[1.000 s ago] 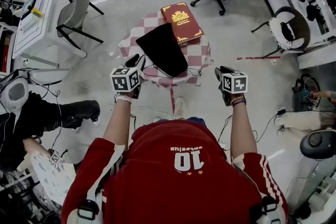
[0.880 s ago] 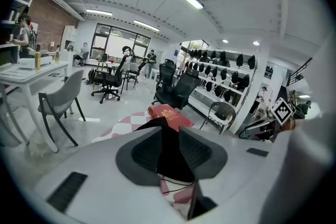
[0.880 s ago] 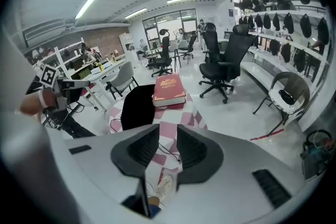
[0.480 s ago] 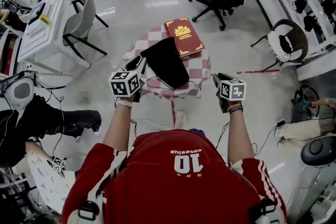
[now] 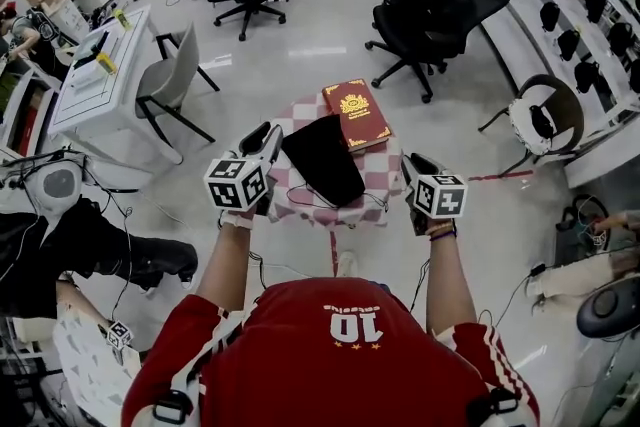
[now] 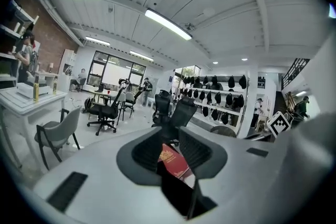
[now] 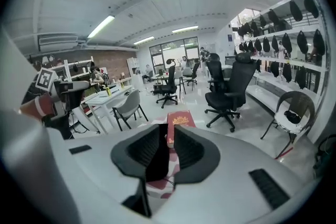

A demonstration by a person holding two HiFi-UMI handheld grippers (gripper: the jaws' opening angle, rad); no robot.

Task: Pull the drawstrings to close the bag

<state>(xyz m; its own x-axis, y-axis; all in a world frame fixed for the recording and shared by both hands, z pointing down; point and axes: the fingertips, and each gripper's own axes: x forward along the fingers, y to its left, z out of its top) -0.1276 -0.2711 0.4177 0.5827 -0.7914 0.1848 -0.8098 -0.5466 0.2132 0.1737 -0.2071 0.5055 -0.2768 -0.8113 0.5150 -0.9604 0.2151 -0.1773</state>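
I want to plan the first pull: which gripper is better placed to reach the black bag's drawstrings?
Probably the left gripper: its open jaws sit close beside the black bag. The right gripper, also open, stands off the side of the table.

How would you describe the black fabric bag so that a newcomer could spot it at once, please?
Among the office chairs stands a small round table with a red-and-white checked cloth. Two things lie on it: the flat black fabric bag nearer the person, and a red hardcover book with gold print beyond it. Only the bag is plain, soft and black.
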